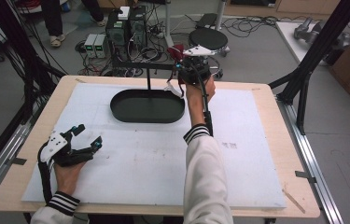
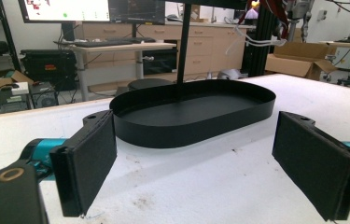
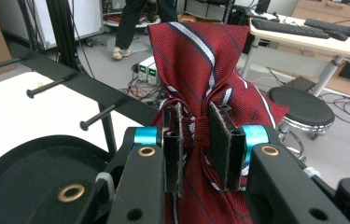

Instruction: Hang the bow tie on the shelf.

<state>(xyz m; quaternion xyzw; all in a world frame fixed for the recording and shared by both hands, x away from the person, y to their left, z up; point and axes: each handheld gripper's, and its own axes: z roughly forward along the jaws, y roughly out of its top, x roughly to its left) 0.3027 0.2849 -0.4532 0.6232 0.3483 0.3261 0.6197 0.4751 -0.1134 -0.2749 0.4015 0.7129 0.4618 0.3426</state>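
Note:
A dark red tie with white and navy stripes (image 3: 205, 60) is pinched at its knot between the jaws of my right gripper (image 3: 196, 140), which is shut on it. In the high view that right gripper (image 1: 182, 70) is held up beyond the far right end of the black oval tray (image 1: 116, 109), with the tie (image 1: 175, 51) bunched at its tip. My left gripper (image 1: 86, 136) rests low on the white mat at the near left, open and holding nothing. Its wide-apart pads (image 2: 91, 158) face the black oval tray (image 2: 196, 130).
A black rack bar with several pegs (image 3: 100, 119) stands on a thin post (image 1: 148, 79) behind the tray. The white mat (image 1: 238, 168) covers most of the wooden table (image 1: 275, 140). A stool (image 1: 208, 38) and computer boxes (image 1: 126, 28) sit on the floor beyond the table.

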